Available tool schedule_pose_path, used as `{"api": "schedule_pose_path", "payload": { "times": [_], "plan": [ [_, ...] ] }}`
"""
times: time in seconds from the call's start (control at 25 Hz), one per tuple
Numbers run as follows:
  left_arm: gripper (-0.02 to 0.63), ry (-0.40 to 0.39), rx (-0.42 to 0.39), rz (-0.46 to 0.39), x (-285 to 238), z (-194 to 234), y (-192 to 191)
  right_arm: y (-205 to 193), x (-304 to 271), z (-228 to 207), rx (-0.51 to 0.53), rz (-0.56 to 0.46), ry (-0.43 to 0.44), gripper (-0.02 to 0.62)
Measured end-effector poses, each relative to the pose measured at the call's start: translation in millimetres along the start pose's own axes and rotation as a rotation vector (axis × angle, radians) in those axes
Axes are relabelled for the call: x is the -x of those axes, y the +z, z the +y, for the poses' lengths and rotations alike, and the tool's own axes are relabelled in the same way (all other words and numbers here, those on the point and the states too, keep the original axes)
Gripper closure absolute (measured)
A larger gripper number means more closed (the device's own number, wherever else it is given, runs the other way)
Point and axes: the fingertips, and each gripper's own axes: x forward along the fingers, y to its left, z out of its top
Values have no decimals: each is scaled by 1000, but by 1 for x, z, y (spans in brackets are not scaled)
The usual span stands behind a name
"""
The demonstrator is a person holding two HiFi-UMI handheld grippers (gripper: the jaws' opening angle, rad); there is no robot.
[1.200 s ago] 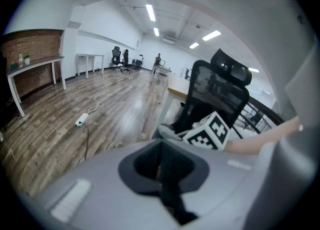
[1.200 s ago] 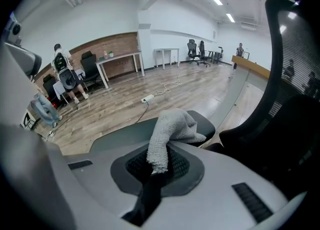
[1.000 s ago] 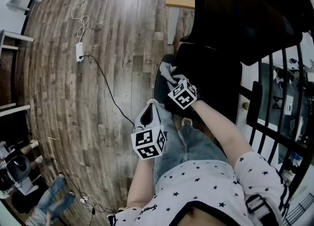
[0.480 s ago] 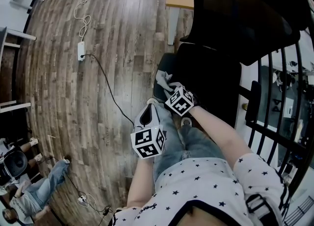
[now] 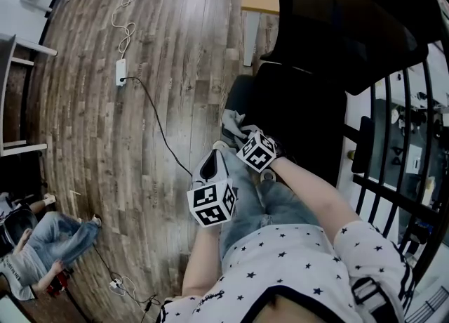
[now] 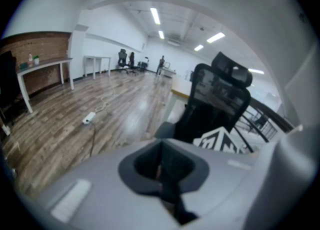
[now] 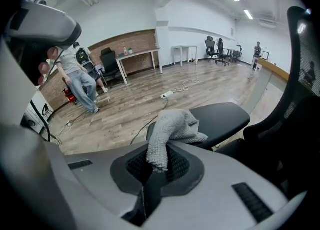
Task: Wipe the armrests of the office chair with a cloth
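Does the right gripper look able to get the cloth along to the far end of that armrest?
Probably yes. The right gripper holds the cloth at the near end of the armrest, and the pad beyond looks bare.

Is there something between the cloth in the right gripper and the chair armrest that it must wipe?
Nothing visible stands between them. The right gripper is shut on the grey cloth, whose free end lies at the near end of the black armrest; no other object is on that pad.
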Motion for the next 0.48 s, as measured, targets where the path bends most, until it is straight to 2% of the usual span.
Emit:
{"api": "schedule_pose_path", "payload": {
  "times": [0.36, 0.48],
  "plan": [
    [603, 4, 1, 1, 6, -3, -11, -14, -3, 28, 29, 27, 80, 566],
    [603, 4, -6, -1, 8, -4, -12, -16, -2, 32, 27, 31, 81, 566]
  ]
}}
